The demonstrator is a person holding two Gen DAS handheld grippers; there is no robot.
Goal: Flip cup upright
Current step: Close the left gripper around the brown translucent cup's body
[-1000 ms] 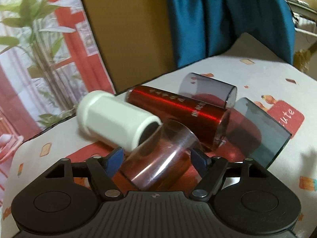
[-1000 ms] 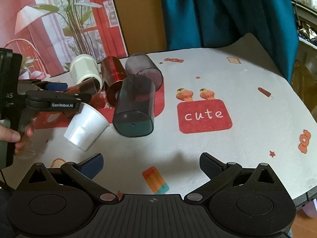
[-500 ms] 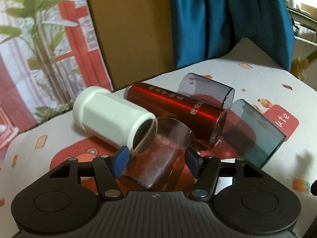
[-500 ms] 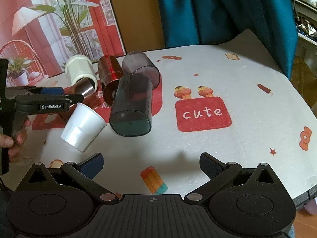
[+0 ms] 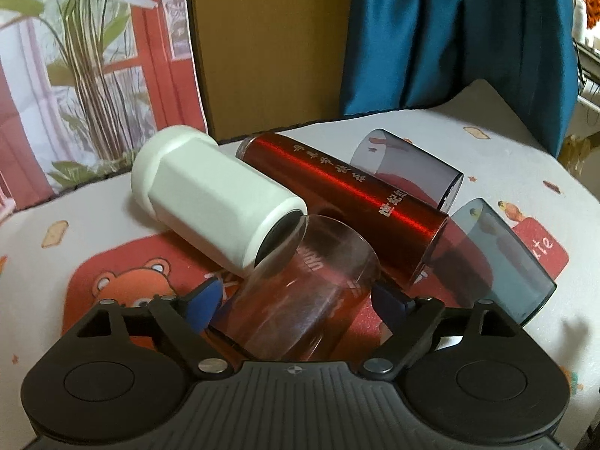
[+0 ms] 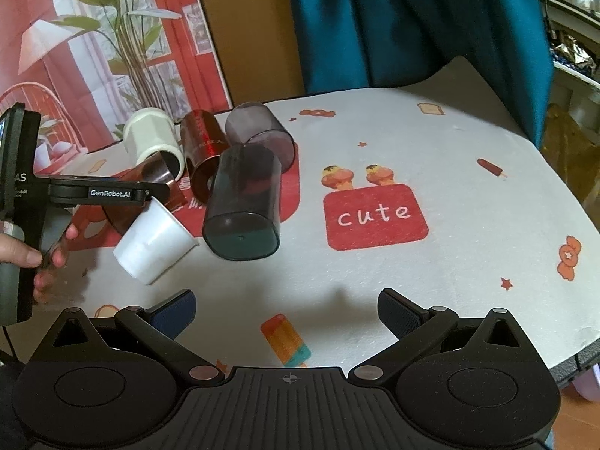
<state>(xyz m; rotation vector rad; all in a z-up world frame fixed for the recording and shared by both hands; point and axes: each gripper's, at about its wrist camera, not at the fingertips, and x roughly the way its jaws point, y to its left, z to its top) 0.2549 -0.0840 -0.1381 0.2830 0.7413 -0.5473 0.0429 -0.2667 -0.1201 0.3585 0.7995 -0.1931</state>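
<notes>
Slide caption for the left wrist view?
Left gripper straddles a clear reddish cup lying among tipped cups on the tablecloth.

Clear reddish cup (image 5: 300, 292): transparent, lying on its side, tilted, base toward the white cup (image 5: 210, 202) and touching its dark mouth. Open rim faces the camera. Lies between white cup and red cup (image 5: 352, 202), over bear print.
</notes>
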